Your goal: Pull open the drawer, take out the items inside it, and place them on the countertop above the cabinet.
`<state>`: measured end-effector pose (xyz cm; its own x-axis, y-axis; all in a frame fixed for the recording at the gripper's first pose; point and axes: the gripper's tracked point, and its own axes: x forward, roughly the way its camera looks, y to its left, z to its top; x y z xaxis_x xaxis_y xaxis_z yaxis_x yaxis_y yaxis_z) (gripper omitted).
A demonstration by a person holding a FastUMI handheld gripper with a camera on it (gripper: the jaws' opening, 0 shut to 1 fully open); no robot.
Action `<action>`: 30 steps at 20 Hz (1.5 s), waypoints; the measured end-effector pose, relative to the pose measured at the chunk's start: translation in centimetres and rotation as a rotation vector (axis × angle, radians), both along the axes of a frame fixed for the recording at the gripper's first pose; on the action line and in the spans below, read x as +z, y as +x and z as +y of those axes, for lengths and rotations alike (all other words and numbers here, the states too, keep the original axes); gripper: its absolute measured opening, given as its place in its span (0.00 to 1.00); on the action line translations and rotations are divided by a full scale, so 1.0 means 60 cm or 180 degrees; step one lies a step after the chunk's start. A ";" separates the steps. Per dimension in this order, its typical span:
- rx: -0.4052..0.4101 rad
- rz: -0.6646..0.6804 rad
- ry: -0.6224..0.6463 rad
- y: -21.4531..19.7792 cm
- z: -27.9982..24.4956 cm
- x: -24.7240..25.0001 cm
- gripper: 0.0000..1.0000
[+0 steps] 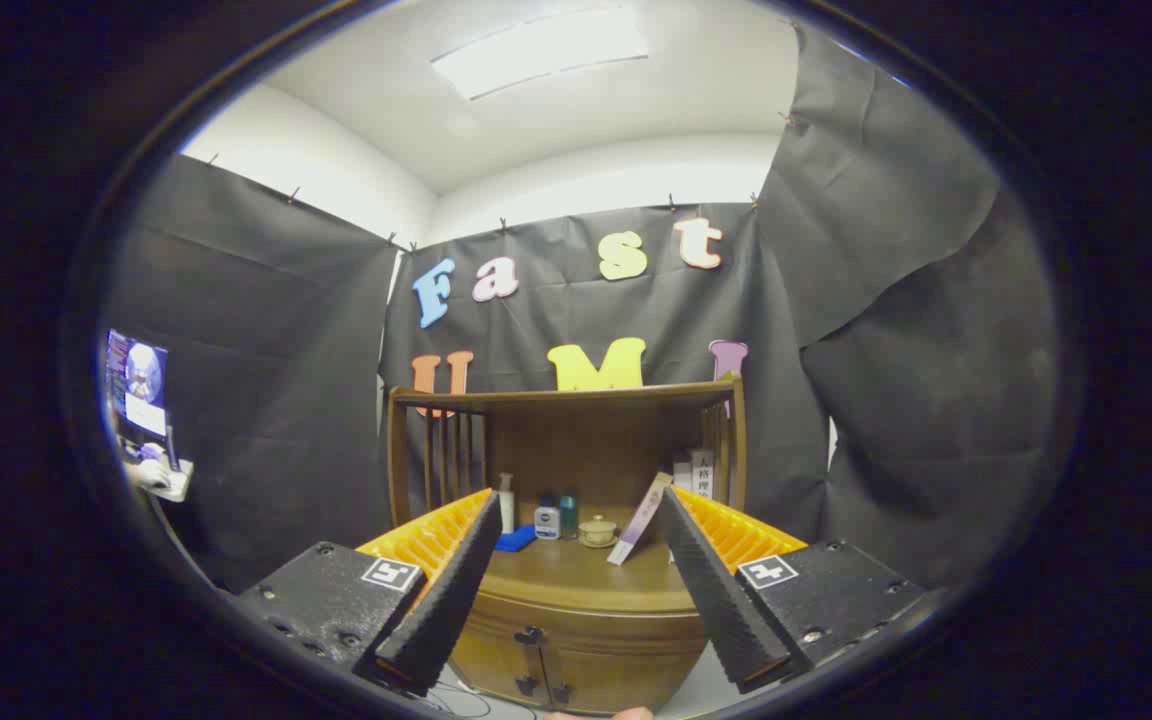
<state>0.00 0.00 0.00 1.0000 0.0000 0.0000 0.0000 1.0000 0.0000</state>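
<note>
A brown wooden cabinet (576,640) stands against the booth wall, ahead of and below my gripper (578,495). The fingers are wide apart and hold nothing. Its front shows small dark knobs (531,635) and looks closed; I cannot pick out the drawer's outline. The countertop (576,575) lies between and just beyond the fingers, under a railed wooden shelf frame (566,400). On it stand a slim white bottle (506,500), a small white jar (547,520), a teal bottle (568,515) and a small cup on a saucer (597,532). A blue flat thing (514,540) lies by the left finger.
A thin booklet (639,520) leans by the right finger, with upright books (701,475) behind it. A lit screen (141,395) sits far left on the wall side. Cables (461,702) lie on the floor before the cabinet. A fingertip (616,714) shows below.
</note>
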 end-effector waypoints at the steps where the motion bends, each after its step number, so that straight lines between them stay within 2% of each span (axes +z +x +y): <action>1: -0.0023 0.0007 -0.0035 -0.002 0.001 0.003 1.00; 8: -0.0025 0.0053 -0.0027 -0.004 0.007 0.001 1.00; 12: 0.0062 0.0029 0.0041 0.002 0.031 -0.002 1.00; 15: 0.0081 0.0077 0.0090 0.031 0.077 -0.039 1.00; 22: 0.0047 0.0241 0.0270 0.094 0.106 -0.145 1.00; 30: 0.0031 0.0641 0.0347 0.183 0.143 -0.340 0.99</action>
